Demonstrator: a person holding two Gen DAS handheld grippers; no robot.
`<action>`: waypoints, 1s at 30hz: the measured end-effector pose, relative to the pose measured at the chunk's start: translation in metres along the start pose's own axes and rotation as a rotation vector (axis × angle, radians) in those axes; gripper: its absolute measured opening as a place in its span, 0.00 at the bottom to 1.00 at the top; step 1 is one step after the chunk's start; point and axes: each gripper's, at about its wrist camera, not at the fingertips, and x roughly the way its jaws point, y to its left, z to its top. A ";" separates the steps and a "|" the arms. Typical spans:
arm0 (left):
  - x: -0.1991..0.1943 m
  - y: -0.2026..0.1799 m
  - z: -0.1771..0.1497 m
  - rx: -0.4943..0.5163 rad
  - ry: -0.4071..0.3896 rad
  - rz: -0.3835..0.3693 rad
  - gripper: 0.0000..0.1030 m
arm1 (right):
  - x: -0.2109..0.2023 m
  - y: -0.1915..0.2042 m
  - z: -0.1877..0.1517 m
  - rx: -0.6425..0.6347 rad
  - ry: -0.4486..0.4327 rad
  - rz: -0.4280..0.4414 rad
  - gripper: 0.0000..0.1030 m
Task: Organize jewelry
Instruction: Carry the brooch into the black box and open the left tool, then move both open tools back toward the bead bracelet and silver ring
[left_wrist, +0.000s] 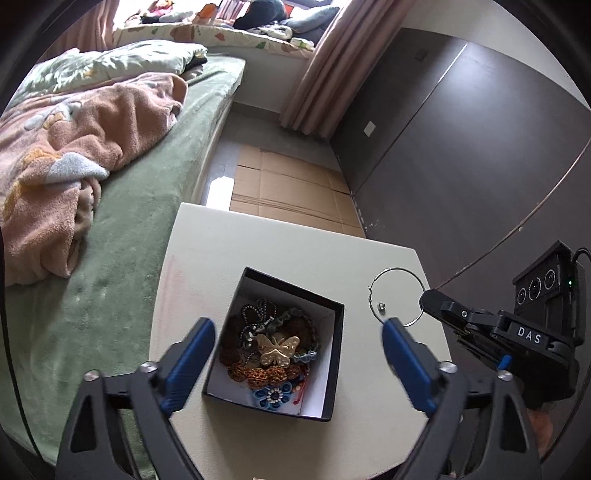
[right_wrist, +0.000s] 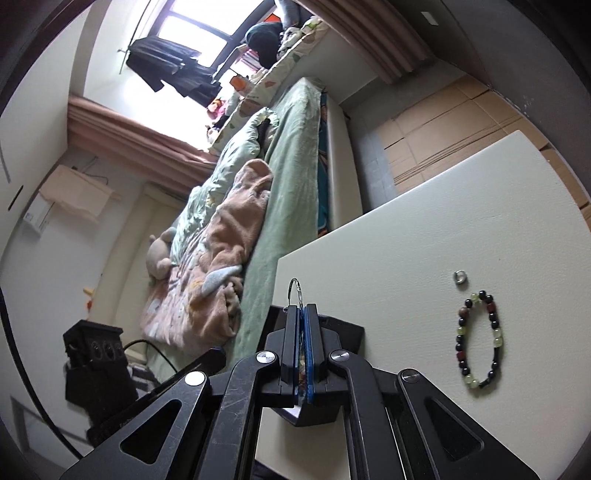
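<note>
A black box (left_wrist: 334, 354) with a white inside sits on the white table (left_wrist: 288, 240). It holds a butterfly piece (left_wrist: 277, 350), brown beads, chains and a blue flower piece (left_wrist: 272, 397). My left gripper (left_wrist: 298, 325) stands wide open, its blue fingers on either side of the box and touching nothing. At the right, my right gripper (left_wrist: 428, 300) is shut on the edge of a thin silver hoop (left_wrist: 397, 271). In the right wrist view the hoop (right_wrist: 295, 290) sticks out past the shut right gripper (right_wrist: 303, 308). A small silver ring (right_wrist: 460, 276) and a beaded bracelet (right_wrist: 480, 339) lie on the table.
A bed (left_wrist: 147, 236) with a green cover and a pink blanket (left_wrist: 85, 147) runs along the table's left side. Flattened cardboard (left_wrist: 291, 188) covers the floor beyond the table. A dark panelled wall (left_wrist: 461, 147) stands to the right. The table's far edge is close behind the box.
</note>
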 end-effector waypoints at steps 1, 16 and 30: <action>-0.003 0.003 0.000 -0.007 -0.013 0.007 0.94 | 0.003 0.003 -0.002 -0.011 0.006 0.004 0.04; -0.030 0.052 -0.002 -0.076 -0.048 0.067 0.94 | 0.072 0.041 -0.027 -0.082 0.141 0.032 0.04; -0.039 0.059 -0.003 -0.071 -0.060 0.080 0.94 | 0.082 0.047 -0.035 -0.130 0.208 -0.043 0.85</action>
